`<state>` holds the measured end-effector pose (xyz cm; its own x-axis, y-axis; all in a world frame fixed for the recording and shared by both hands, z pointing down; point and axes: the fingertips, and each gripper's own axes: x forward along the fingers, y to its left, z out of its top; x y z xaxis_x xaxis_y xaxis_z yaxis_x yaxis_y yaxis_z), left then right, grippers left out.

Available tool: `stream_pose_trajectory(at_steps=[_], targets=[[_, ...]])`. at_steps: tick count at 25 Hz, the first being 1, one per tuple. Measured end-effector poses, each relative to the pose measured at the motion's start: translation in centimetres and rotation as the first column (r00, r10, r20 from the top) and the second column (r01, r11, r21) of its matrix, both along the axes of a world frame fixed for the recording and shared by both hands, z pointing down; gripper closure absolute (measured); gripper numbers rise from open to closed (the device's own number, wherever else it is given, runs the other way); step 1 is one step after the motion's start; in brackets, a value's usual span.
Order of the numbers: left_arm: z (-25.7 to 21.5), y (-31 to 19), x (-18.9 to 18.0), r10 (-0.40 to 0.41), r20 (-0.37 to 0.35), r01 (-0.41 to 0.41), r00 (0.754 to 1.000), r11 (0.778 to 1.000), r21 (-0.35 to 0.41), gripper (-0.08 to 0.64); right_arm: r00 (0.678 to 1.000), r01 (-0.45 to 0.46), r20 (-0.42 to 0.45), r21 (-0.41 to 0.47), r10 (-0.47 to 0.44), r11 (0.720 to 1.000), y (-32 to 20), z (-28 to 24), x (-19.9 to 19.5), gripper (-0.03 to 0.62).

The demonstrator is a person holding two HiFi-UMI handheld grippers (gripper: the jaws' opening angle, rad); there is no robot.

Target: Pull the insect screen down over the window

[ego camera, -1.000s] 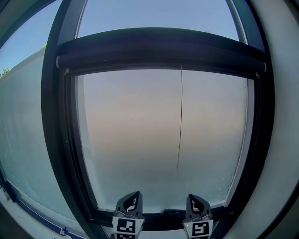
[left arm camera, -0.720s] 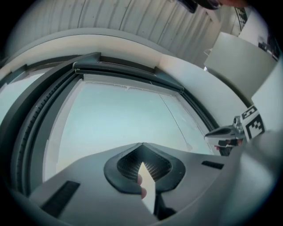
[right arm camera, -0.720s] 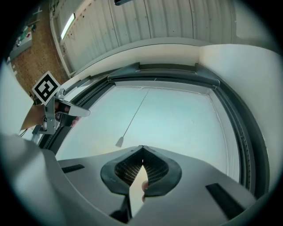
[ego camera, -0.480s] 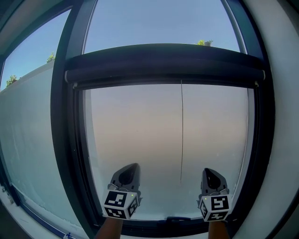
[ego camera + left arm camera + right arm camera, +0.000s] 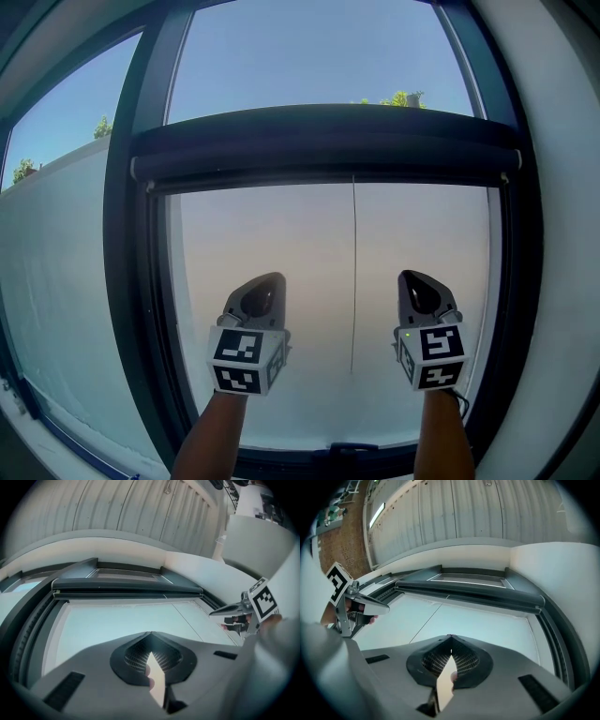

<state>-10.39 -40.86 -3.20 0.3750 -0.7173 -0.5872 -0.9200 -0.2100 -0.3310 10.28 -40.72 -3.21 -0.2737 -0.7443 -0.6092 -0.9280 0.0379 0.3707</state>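
Side pane [image 5: 56,281]: is showing a pale wall, with blue sky and treetops above it.
Window frame [image 5: 125,281]: is standing dark and upright at the left, and the same on the far right.
Insect screen [image 5: 328,141]: is sitting as a dark bar high across the window, from frame side to frame side. Pale hazy glass [image 5: 272,234] is showing below it.
Left gripper [image 5: 270,279]: is pointing up toward the glass, well below the bar and left of the cord. Its jaws are pressing together, with nothing between them.
Cord [image 5: 353,281]: is hanging thin and straight from the bar. Its loose end is dangling between the two grippers, a little nearer the right one.
Right gripper [image 5: 411,277]: is pointing up level with the left one, apart from cord and bar. Its jaws are meeting tip to tip and gripping nothing.
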Motion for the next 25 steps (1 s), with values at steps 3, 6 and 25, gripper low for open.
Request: stream_pose_trajectory(at_steps=[3, 6, 25], targets=[[-2.4, -0.4, 0.4, -0.068, 0.071, 0.066, 0.995, 0.997, 0.028, 0.558, 0.996, -0.035, -0.081, 0.035, 0.038, 0.999, 0.1, -2.4, -0.7, 0.588], [-4.3, -1.0, 0.9, -0.177, 0.166, 0.165, 0.97, 0.983, 0.081, 0.558, 0.971, -0.098, -0.21, 0.074, 0.112, 0.992, 0.2, -4.3, -1.9, 0.588], [-12.3, -1.4, 5.2, -0.627, 0.506, 0.492, 0.592, 0.779, 0.39, 0.455, 0.602, -0.342, -0.641, 0.331, 0.476, 0.879, -1.3, -10.5, -4.4, 0.488]])
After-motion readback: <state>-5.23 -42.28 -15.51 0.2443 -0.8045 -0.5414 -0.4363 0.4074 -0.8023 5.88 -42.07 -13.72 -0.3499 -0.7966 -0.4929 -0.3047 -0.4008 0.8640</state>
